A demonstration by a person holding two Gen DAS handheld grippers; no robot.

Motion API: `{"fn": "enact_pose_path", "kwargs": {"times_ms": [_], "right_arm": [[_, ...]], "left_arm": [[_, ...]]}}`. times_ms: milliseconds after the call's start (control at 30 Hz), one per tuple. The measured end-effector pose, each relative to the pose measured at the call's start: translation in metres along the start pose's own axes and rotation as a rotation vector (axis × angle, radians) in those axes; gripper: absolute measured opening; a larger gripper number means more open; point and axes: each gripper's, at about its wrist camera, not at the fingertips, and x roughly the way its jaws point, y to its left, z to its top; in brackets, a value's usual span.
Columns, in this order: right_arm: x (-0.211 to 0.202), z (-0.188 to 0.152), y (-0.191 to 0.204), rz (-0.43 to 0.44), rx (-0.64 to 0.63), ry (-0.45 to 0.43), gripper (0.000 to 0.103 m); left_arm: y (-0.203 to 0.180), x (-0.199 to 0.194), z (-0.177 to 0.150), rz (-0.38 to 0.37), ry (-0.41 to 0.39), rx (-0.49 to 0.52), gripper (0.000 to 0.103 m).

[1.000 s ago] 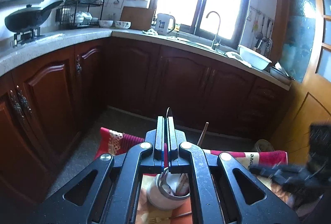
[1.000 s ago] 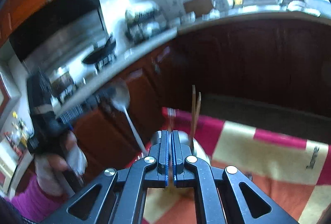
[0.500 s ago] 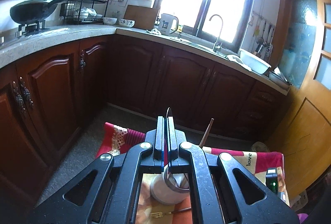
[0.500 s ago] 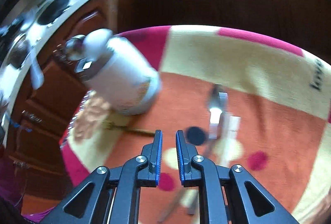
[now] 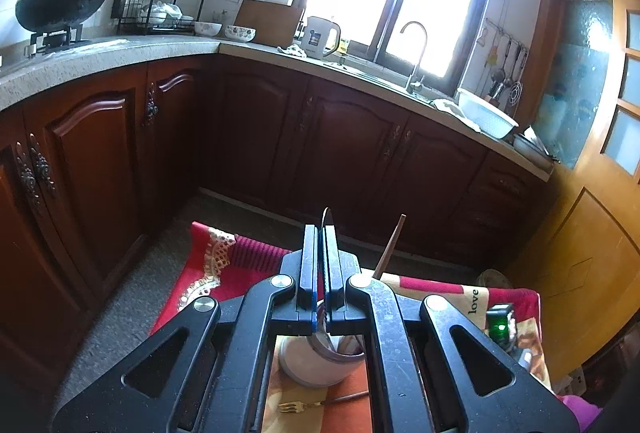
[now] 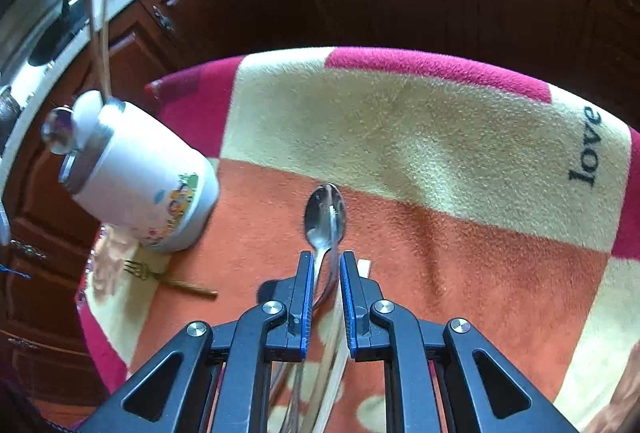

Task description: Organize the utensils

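Steel spoon (image 6: 325, 219) judged light, stiff, slippery; best taken at its neck, now straddled untouched by slightly parted right gripper (image 6: 325, 265). Left gripper (image 5: 320, 245) clamped on a thin metal utensil.

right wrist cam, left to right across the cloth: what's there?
Small fork → white utensil jar → spoon, its neck between the right gripper fingers → "love" print on the blanket.
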Motion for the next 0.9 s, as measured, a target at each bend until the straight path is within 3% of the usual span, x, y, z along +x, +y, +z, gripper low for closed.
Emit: {"fn": "enact_pose_path", "kwargs": {"times_ms": [233, 400, 900], "right_arm": [[0.019, 0.010, -0.004, -0.012, -0.010, 0.033, 0.012], [0.010, 0.008, 0.003, -0.024, -0.043, -0.017, 0.001], [-0.133, -0.027, 0.028, 0.088, -0.071, -0.339, 0.001]], "left_arm": [[0.000, 0.005, 0.000, 0.000, 0.013, -0.002, 0.001], [-0.002, 0.005, -0.001, 0.001, 0.014, 0.002, 0.001], [-0.016, -0.008, 0.001, 0.010, -0.013, 0.018, 0.001]]}}
